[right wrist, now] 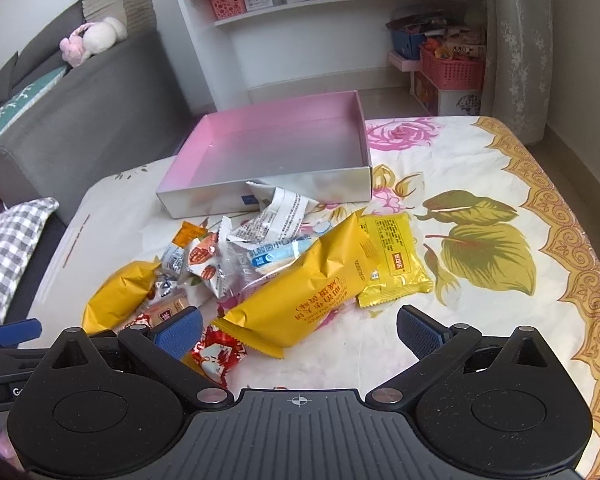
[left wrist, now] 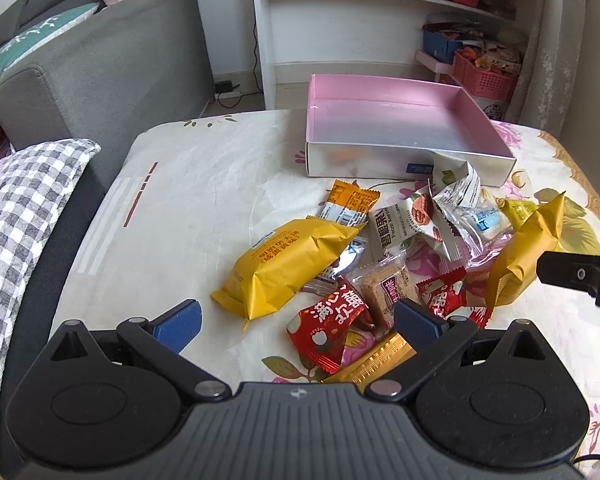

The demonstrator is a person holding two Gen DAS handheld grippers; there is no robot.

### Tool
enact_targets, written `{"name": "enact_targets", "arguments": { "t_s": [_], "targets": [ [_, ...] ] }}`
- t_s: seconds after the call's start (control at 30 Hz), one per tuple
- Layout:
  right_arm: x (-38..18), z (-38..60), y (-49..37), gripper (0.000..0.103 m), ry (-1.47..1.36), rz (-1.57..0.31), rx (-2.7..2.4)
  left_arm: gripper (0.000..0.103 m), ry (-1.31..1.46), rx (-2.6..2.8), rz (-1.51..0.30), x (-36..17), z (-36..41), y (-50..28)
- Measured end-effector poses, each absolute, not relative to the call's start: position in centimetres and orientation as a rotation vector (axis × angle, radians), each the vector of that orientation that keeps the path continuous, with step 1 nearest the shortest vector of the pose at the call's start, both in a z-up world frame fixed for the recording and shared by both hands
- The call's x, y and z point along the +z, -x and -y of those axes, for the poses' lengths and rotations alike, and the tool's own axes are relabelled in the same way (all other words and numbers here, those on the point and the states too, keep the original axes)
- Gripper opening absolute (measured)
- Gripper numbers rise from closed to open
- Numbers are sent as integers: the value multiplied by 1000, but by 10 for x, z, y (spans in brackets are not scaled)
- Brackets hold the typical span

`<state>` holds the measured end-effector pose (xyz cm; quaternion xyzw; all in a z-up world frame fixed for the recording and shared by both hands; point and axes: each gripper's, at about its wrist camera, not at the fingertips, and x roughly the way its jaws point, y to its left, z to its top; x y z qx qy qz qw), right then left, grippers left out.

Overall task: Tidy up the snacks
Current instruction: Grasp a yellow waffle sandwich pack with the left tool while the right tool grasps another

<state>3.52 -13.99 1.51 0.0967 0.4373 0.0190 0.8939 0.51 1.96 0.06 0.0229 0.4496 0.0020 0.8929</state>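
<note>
**A:** Near edge of the worktop (right wrist: 480, 152): snack pile (left wrist: 380, 248) sits loose on the floral cloth, nothing in the pink box (left wrist: 396, 120) yet. Box is at the far side, its front wall touching a crumpled white wrapper (left wrist: 458, 184).

**B:** Tongs?

**A:** Left tongs (left wrist: 295, 320) wide, empty, hovering over the red packet (left wrist: 328, 332). Right tongs (right wrist: 297, 330) wide, empty, with the long yellow bag (right wrist: 308, 292) between the pads.

**B:** Risks?

**A:** Likely three. Packets overlap: the red one lies partly on a gold wrapper (left wrist: 376, 364) and against a clear-wrapped bar (left wrist: 384, 288), so a close could catch two, or only a corner. Foil film looks slick, and the puffy yellow bag may squirt out if pinched on the bulge instead of the seam.

**B:** Third?

**A:** Both tongs work the same pile; the right one's finger already shows at the left camera's right edge. Reaching together could clash.

**B:** Box?

**A:** Light, low walls. A nudge on the drop could slide it farther off.
</note>
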Motion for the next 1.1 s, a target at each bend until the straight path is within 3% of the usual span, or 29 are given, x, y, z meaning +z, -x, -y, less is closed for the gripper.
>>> {"name": "enact_targets", "arguments": {
  "t_s": [0.4, 0.47, 0.53, 0.63, 1.1],
  "targets": [
    [14, 164, -59, 95, -387, -975, 35, 90, -9, -153, -1017, 7, -43, -35],
    [11, 168, -61, 88, -420, -974, 36, 87, 26, -202, -1013, 3, -50, -41],
    [6, 173, -59, 72, -472, -962, 48, 77, 128, -269, -987, -3, -64, -43],
    [-6, 183, -56, 64, -591, -1002, 72, 71, 231, -336, -986, -8, -80, -47],
    [-40, 204, -74, 71, -773, -1052, -3, 82, 101, -454, -1012, -32, -93, -80]
  ]
}}
